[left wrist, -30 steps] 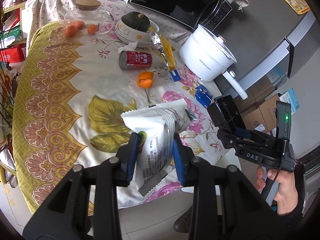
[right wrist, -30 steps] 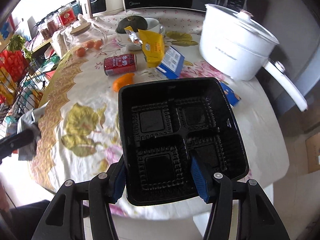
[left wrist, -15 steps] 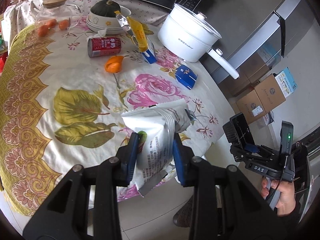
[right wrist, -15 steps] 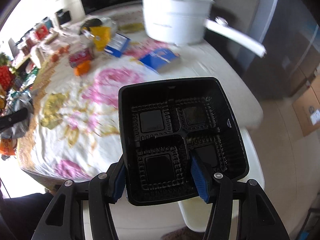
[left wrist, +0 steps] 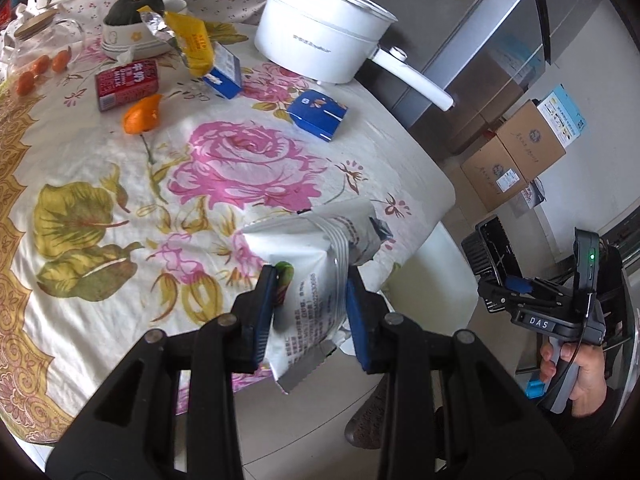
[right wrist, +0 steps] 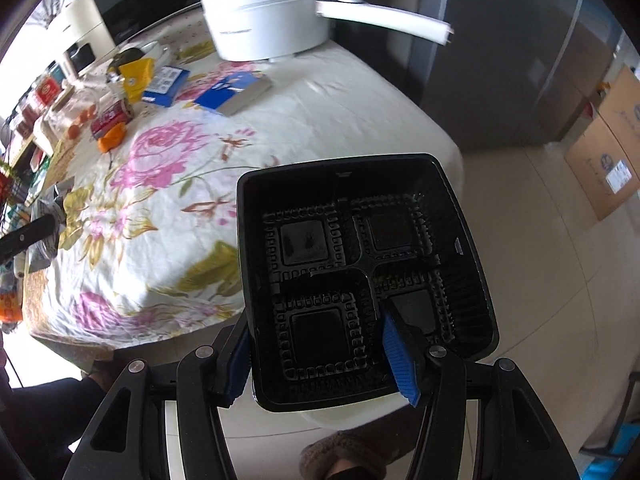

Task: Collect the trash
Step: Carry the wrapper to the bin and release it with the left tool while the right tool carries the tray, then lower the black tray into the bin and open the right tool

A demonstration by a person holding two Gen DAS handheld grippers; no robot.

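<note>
Currently, left hand-held gripper [left wrist: 308, 300]: clamping the snack bag [left wrist: 316, 276].
Right hand-held gripper [right wrist: 320, 344]: clamping the black tray [right wrist: 360, 264].
Risk: tray slipping from its edge grip.

The right tool [right wrist: 320, 354] is closed on a black plastic tray [right wrist: 360, 264], one blue pad outside its left wall and the other inside, lifted off the near edge of the desk [right wrist: 360, 120] with its flowered cloth. Far back stand a white pot [right wrist: 268, 16], two blue boxes [right wrist: 234, 92], a yellow packet [right wrist: 138, 76] and a red can [right wrist: 112, 118]. The left tool's [right wrist: 28, 236] tip shows at the left edge.
</note>
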